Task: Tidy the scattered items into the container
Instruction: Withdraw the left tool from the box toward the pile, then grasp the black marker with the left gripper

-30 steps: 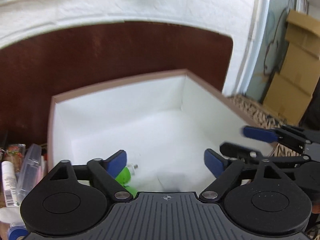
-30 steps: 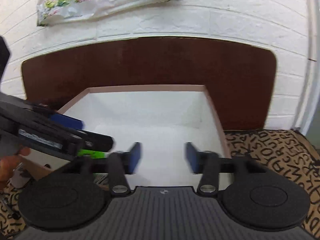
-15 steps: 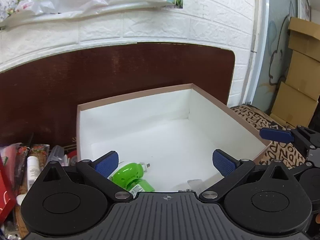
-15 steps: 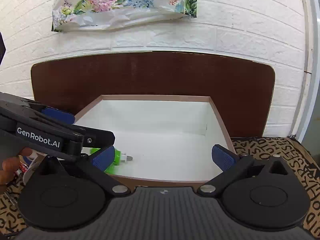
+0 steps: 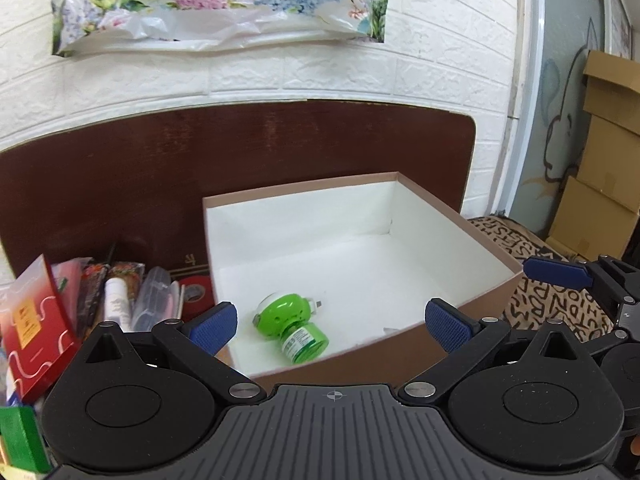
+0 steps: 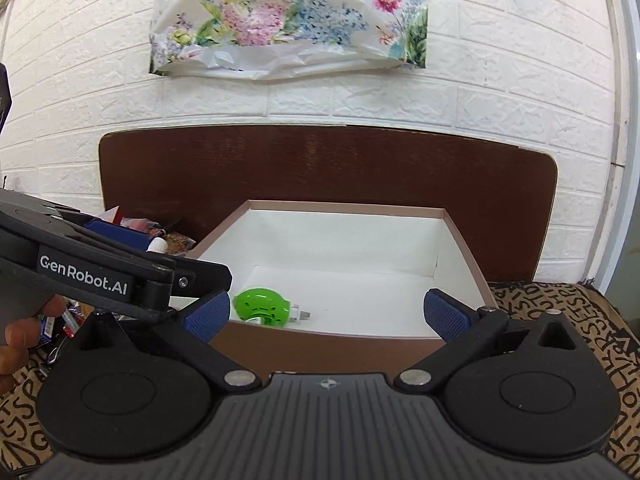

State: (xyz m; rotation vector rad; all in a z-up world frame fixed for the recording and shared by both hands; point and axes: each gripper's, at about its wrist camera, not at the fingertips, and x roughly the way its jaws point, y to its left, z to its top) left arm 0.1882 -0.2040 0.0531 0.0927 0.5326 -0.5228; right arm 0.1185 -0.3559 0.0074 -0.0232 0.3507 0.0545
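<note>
White brick wall (image 5: 304, 76) fills the background we face, with a floral plastic bag (image 5: 224, 4) hanging on it and a dark brown board (image 5: 160, 184) leaning below. Next in size is the container (image 5: 472, 220), a pinkish-brown box with a white inside, standing on a letter-patterned cloth (image 6: 560, 312) in front of the board.

Our left gripper (image 5: 330, 322) sits just short of the box's near wall, its blue-padded fingers (image 5: 214, 326) spread wide with nothing between them. Our right gripper (image 6: 326, 316) faces the same box, and its fingers (image 6: 444, 314) have just been opening; they now stand fully apart and empty. In its view the left gripper crosses at nine o'clock, with part of a hand (image 6: 24, 336) under it.

At nine o'clock of the box lies a pile of scattered items (image 5: 120, 296): a red packet (image 5: 36, 320), a small white bottle (image 5: 116, 300) and a clear case (image 5: 154, 300), touching one another. Cardboard boxes (image 5: 600, 168) stand at three o'clock.

Smallest, the green plug-in device (image 5: 290, 320) lies on its side on the box floor, near the box's seven o'clock corner.
</note>
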